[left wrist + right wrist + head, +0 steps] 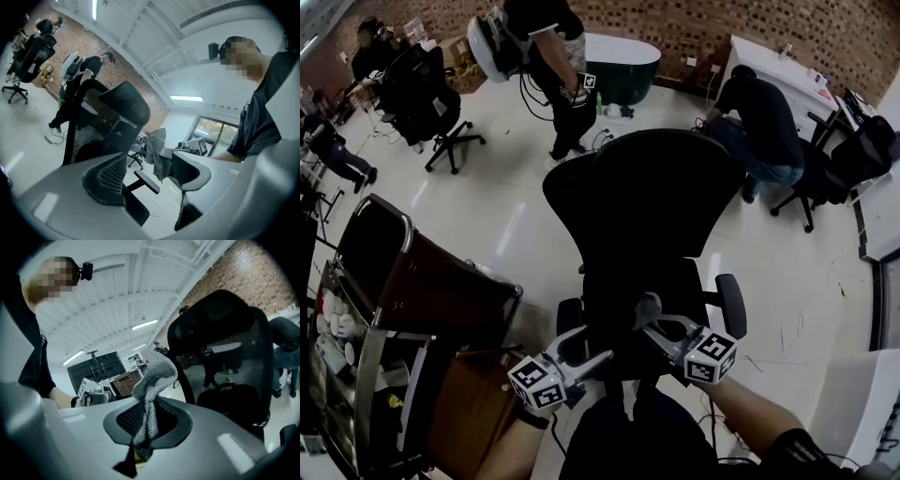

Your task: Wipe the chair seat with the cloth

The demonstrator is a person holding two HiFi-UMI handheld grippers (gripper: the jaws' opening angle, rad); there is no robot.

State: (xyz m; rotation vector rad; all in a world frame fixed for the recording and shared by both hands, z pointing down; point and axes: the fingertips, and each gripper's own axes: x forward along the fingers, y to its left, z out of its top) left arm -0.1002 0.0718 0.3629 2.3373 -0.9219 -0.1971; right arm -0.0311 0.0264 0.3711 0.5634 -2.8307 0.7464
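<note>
A black mesh office chair [645, 202] stands right in front of me, its seat [652, 286] below the tall backrest. My right gripper [645, 319] is shut on a grey cloth [648, 307] just above the seat's near edge. In the right gripper view the cloth [153, 378] sticks up from the closed jaws of the right gripper [143, 439], with the chair's backrest [220, 329] behind. My left gripper [598, 356] hovers beside it, open and holding nothing. In the left gripper view the left gripper [150, 176] has wide-apart jaws that frame the hanging cloth [157, 152] and the chair [117, 110].
A metal cart [398, 291] with a dark top stands close at my left. The chair's armrests [731, 305] flank the seat. Several people and other office chairs [427, 94] are farther back on the glossy white floor. A white table corner [867, 398] is at the right.
</note>
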